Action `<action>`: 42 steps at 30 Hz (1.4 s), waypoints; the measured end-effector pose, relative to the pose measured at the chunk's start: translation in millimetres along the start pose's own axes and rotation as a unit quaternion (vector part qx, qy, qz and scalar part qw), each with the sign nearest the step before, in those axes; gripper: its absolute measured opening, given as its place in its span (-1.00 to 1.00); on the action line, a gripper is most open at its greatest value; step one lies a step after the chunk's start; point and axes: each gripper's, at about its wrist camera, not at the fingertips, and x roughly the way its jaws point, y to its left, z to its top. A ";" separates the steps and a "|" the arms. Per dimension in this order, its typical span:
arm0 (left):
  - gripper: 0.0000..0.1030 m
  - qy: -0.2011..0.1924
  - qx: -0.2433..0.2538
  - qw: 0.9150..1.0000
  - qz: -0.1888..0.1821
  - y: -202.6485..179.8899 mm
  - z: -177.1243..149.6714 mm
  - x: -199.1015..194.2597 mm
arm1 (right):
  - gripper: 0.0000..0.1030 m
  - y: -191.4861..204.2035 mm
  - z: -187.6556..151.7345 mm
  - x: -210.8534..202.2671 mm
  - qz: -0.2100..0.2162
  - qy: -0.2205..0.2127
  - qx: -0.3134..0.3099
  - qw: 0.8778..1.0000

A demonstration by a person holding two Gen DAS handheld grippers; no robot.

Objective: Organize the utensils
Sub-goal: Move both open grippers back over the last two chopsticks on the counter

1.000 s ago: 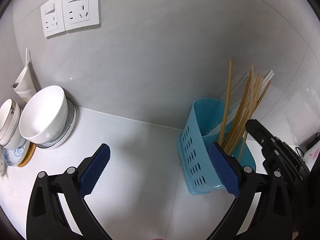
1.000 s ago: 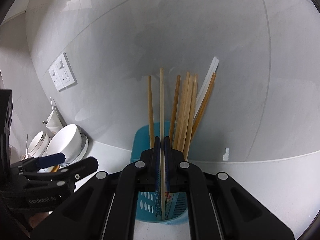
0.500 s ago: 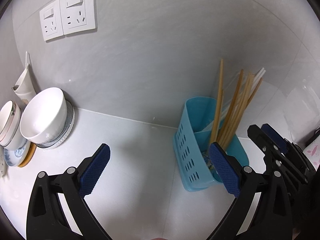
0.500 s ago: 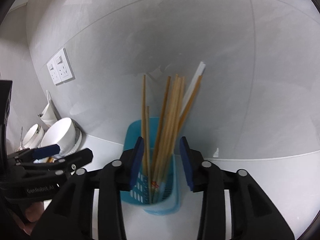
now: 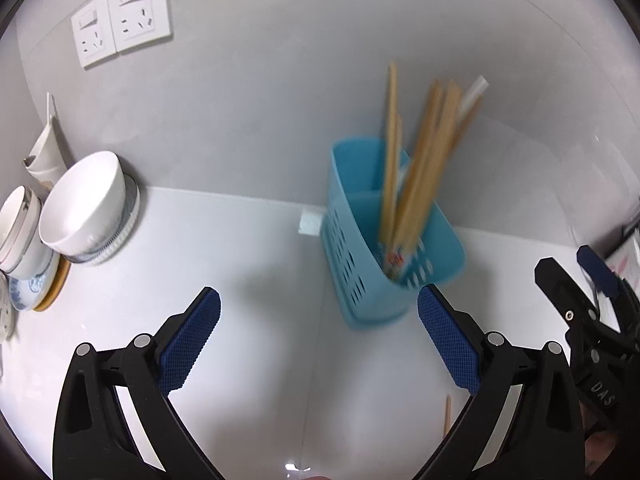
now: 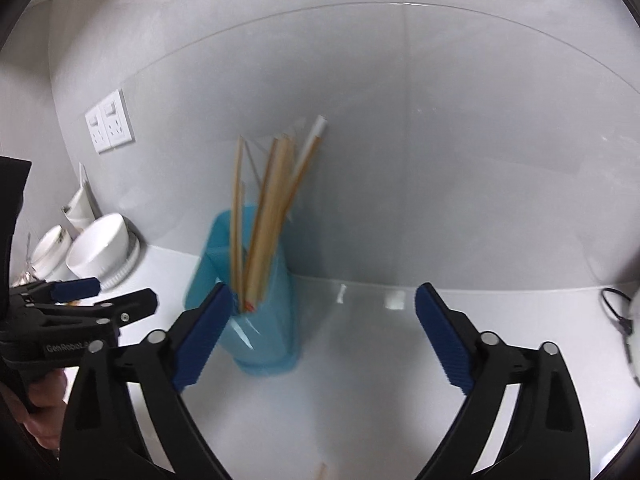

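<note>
A blue perforated utensil holder (image 5: 362, 256) stands on the white counter against the wall, with several wooden chopsticks (image 5: 416, 168) upright in it, blurred. My left gripper (image 5: 318, 340) is open and empty, in front of the holder. My right gripper (image 6: 322, 334) is open and empty, with the holder (image 6: 260, 320) and its chopsticks (image 6: 264, 220) just behind its left finger. A loose chopstick tip (image 5: 447, 416) lies on the counter by the left gripper's right finger; it also shows in the right wrist view (image 6: 321, 471).
White bowls stacked on plates (image 5: 86, 208) stand at the left by the wall, with a white cup (image 5: 18, 228) beside them. Two wall sockets (image 5: 122, 24) are above. A black cable (image 6: 618, 320) lies at the far right.
My right gripper has let go of the chopstick into the holder, opened wide and pulled back. The left gripper has drawn back a little, still open.
</note>
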 end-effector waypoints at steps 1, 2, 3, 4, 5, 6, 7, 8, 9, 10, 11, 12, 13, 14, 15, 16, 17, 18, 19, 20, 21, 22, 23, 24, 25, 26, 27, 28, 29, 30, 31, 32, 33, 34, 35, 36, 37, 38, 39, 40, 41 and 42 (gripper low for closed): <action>0.88 0.001 0.004 1.000 -0.002 -2.8 -4.9 -1.3 | 0.82 -5.3 -4.2 -3.6 -0.006 0.006 0.003 1.000; 0.88 0.001 0.005 1.000 -0.004 -5.3 -8.7 -2.2 | 0.85 -10.1 -8.1 -6.6 -0.011 0.011 0.006 1.000; 0.88 0.002 0.007 1.000 -0.008 -8.5 -14.2 -3.4 | 0.85 -15.5 -12.7 -9.8 -0.018 0.017 0.010 1.000; 0.88 0.005 0.007 1.000 -0.012 -11.3 -19.4 -3.9 | 0.85 -20.5 -17.4 -12.9 -0.022 0.022 0.013 0.999; 0.88 0.008 0.008 1.000 -0.016 -13.8 -24.2 -3.8 | 0.85 -24.8 -21.8 -15.6 -0.027 0.027 0.014 0.999; 0.88 0.010 0.009 1.000 -0.018 -16.1 -28.5 -3.7 | 0.85 -30.5 -27.6 -18.3 -0.036 0.034 0.016 0.999; 0.88 0.014 0.012 1.000 -0.020 -18.8 -33.1 -3.2 | 0.85 -35.0 -32.4 -20.6 -0.040 0.039 0.018 0.998; 0.88 0.018 0.014 0.999 -0.022 -21.5 -37.2 -2.2 | 0.85 -41.3 -39.3 -23.0 -0.048 0.048 0.021 0.997; 0.88 0.024 0.016 0.999 -0.026 -24.4 -42.7 -1.0 | 0.85 -45.9 -44.5 -24.6 -0.053 0.054 0.023 0.997; 0.88 0.028 0.019 0.999 -0.027 -26.9 -47.1 0.3 | 0.85 -52.9 -52.5 -26.6 -0.060 0.064 0.028 0.996; 0.88 0.032 0.022 0.999 -0.027 -29.6 -50.8 1.9 | 0.85 -58.1 -58.1 -28.2 -0.065 0.071 0.032 0.995; 0.88 0.036 0.025 0.999 -0.029 -33.0 -56.1 3.4 | 0.85 -63.3 -63.4 -30.5 -0.069 0.075 0.037 0.994; 0.88 0.040 0.026 0.998 -0.030 -36.7 -61.1 4.3 | 0.85 -70.0 -70.5 -33.4 -0.075 0.081 0.041 0.993; 0.88 0.044 0.026 0.998 -0.032 -39.7 -65.3 5.5 | 0.85 -75.2 -76.2 -35.7 -0.080 0.085 0.043 0.992; 0.88 0.049 0.027 0.998 -0.035 -43.3 -71.0 6.4 | 0.85 -81.0 -83.5 -38.9 -0.085 0.090 0.045 0.991; 0.88 0.054 0.029 0.997 -0.037 -47.3 -76.9 7.2 | 0.85 -85.6 -89.3 -41.0 -0.089 0.095 0.047 0.990; 0.88 0.057 0.032 0.997 -0.037 -51.2 -81.3 7.5 | 0.85 -89.0 -94.1 -42.8 -0.092 0.098 0.048 0.990; 0.88 0.063 0.036 0.997 -0.038 -56.0 -88.0 8.7 | 0.85 -95.0 -101.4 -44.7 -0.098 0.105 0.052 0.988; 0.88 0.066 0.039 0.996 -0.038 -59.0 -92.1 9.2 | 0.85 -99.3 -106.4 -45.3 -0.101 0.111 0.056 0.987; 0.88 0.071 0.041 0.996 -0.038 -62.7 -98.3 10.7 | 0.85 -103.4 -111.6 -46.9 -0.103 0.117 0.059 0.986; 0.88 0.076 0.043 0.995 -0.038 -64.4 -103.4 11.6 | 0.85 -108.6 -118.2 -48.7 -0.108 0.124 0.061 0.985; 0.88 0.081 0.045 0.995 -0.039 -67.3 -108.8 12.9 | 0.85 -111.8 -122.7 -51.2 -0.112 0.128 0.061 0.984; 0.88 0.087 0.048 0.994 -0.039 -70.6 -114.9 13.7 | 0.85 -113.5 -126.3 -51.0 -0.115 0.133 0.061 0.982; 0.88 0.091 0.050 0.994 -0.038 -73.2 -119.2 14.5 | 0.85 -116.6 -130.0 -53.1 -0.117 0.139 0.062 0.981; 0.88 0.096 0.053 0.993 -0.038 -74.3 -124.2 16.5 | 0.85 -120.1 -134.7 -55.4 -0.117 0.144 0.065 0.981; 0.88 0.103 0.053 0.993 -0.038 -75.5 -128.3 18.6 | 0.85 -123.2 -138.7 -58.0 -0.119 0.147 0.066 0.980; 0.88 0.110 0.052 0.992 -0.040 -74.8 -132.0 23.4 | 0.85 -126.1 -142.1 -60.7 -0.126 0.149 0.067 0.978; 0.88 0.115 0.054 0.991 -0.039 -76.0 -136.2 25.2 | 0.85 -126.5 -143.7 -60.6 -0.129 0.151 0.066 0.978; 0.88 0.119 0.056 0.991 -0.038 -77.1 -140.2 26.6 | 0.85 -127.6 -146.6 -61.6 -0.131 0.154 0.063 0.977; 0.88 0.122 0.057 0.990 -0.037 -74.7 -142.8 28.2 | 0.85 -127.8 -148.8 -61.7 -0.134 0.159 0.059 0.976; 0.88 0.126 0.059 0.990 -0.037 -74.9 -145.6 29.8 | 0.85 -128.6 -151.0 -62.1 -0.136 0.162 0.057 0.976; 0.88 0.129 0.059 0.989 -0.037 -75.7 -148.3 30.4 | 0.85 -129.7 -154.1 -62.5 -0.136 0.168 0.056 0.975; 0.88 0.134 0.059 0.989 -0.037 -78.2 -150.9 31.8 | 0.85 -131.7 -157.3 -64.1 -0.136 0.172 0.056 0.974; 0.88 0.139 0.059 0.988 -0.037 -80.3 -153.8 33.4 | 0.85 -133.9 -161.1 -65.1 -0.135 0.179 0.057 0.973; 0.88 0.143 0.059 0.987 -0.037 -81.8 -157.3 34.7 | 0.85 -136.1 -164.2 -66.2 -0.135 0.183 0.059 0.972; 0.88 0.145 0.060 0.987 -0.036 -83.2 -159.8 35.7 | 0.85 -137.0 -166.6 -66.1 -0.135 0.187 0.061 0.971; 0.88 0.148 0.061 0.987 -0.034 -84.5 -163.2 36.6 | 0.80 -139.9 -170.7 -66.4 -0.134 0.194 0.067 0.969; 0.88 0.150 0.061 0.986 -0.033 -86.3 -164.9 38.3 | 0.76 -142.1 -173.8 -66.0 -0.130 0.200 0.071 0.969; 0.88 0.155 0.060 0.985 -0.034 -87.7 -168.2 39.9 | 0.68 -144.8 -177.4 -65.0 -0.125 0.209 0.077 0.967; 0.87 0.160 0.060 0.985 -0.034 -88.9 -171.5 41.0 | 0.61 -145.3 -179.3 -64.3 -0.123 0.216 0.079 0.965; 0.87 0.162 0.060 0.984 -0.033 -90.7 -175.0 41.0 | 0.59 -146.3 -181.7 -63.5 -0.121 0.223 0.081 0.964; 0.87 0.165 0.062 0.984 -0.033 -92.2 -177.7 41.7 | 0.57 -146.6 -184.4 -62.6 -0.120 0.231 0.081 0.962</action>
